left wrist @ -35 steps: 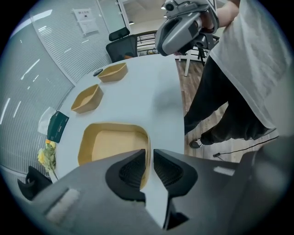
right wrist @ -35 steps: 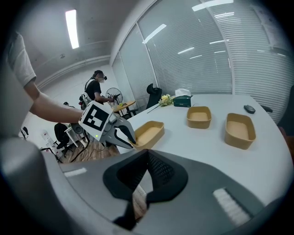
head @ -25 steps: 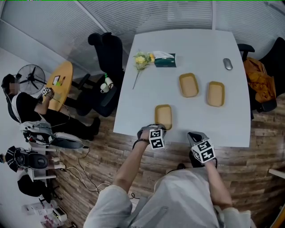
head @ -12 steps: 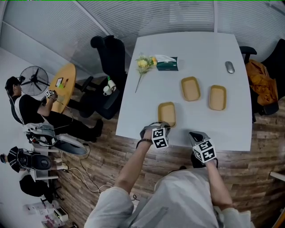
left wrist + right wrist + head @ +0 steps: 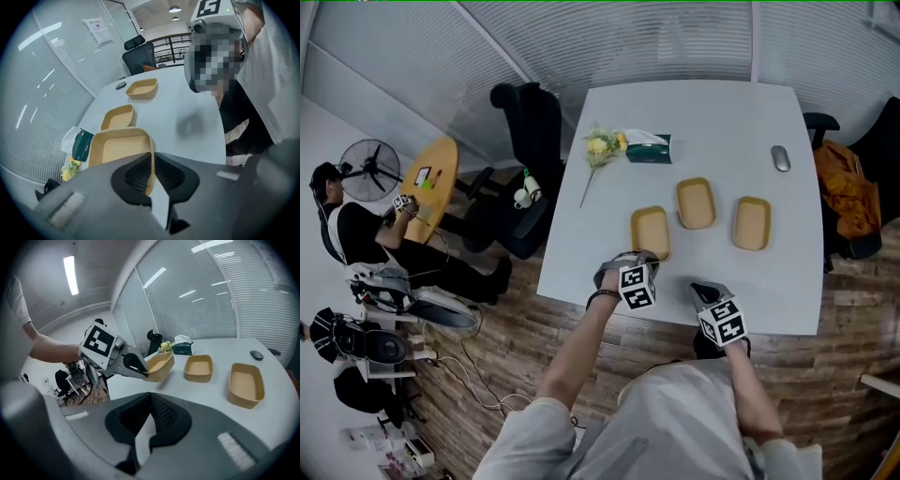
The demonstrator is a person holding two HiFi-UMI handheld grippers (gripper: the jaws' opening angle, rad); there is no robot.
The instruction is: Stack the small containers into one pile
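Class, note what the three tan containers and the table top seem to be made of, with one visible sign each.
The held container, middle container and right container: probably moulded pulp or matte plastic; uniform tan, dull, thin rim in the left gripper. Table: likely white laminate; smooth, faintly reflective, soft shadows.

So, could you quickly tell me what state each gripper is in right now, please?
Left gripper: shut on the rim of a tan container.
Right gripper: shut, holding nothing.

**Hidden From You**

The body of your left gripper (image 5: pixel 151 164) covers the near end of the container (image 5: pixel 119 147) clamped in its jaws, and half the flowers (image 5: pixel 69 171). Print on the green packet (image 5: pixel 649 148) is too small for you to read.
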